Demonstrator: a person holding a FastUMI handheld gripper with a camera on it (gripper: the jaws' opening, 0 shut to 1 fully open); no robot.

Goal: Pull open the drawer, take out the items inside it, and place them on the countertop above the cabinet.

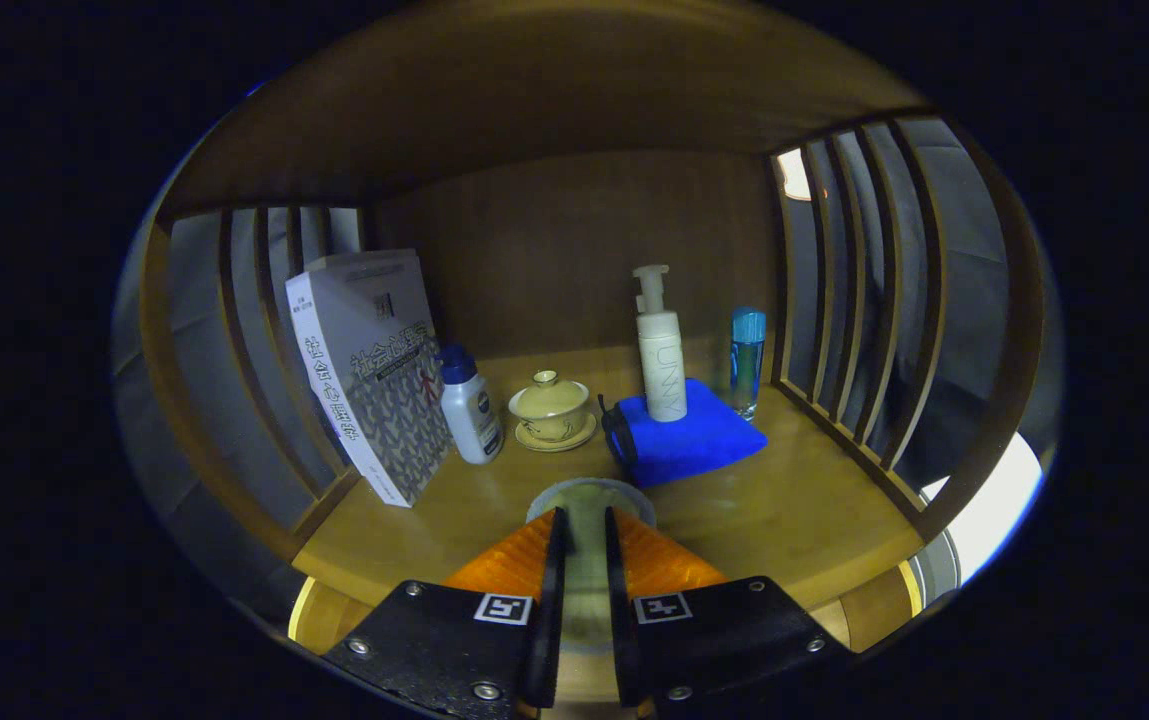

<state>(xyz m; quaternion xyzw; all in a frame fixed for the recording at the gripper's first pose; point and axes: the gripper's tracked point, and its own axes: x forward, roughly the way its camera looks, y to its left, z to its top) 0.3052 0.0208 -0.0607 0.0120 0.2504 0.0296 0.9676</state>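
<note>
Both orange fingers (534,550) of the gripper (584,522) pinch a pale grey-green round jar (584,500) just above the wooden countertop (794,510). It looks rigid, light and perhaps slippery, so a grip across its sides seems safest.

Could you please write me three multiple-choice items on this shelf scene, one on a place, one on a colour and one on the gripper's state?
1. Where does the white pump bottle stand?
A. on the blue cloth
B. on the book
C. inside the lidded teacup

2. What colour is the cap of the small clear bottle by the right slats?
A. red
B. blue
C. black

3. How does the gripper stand?
A. wide open, nothing between the fingers
B. closed on the book
C. nearly closed on a pale greenish item

Answers: 1 A, its base rests on the folded cloth. 2 B, the cap is light blue. 3 C, the item fills the narrow gap between both fingers.
</note>
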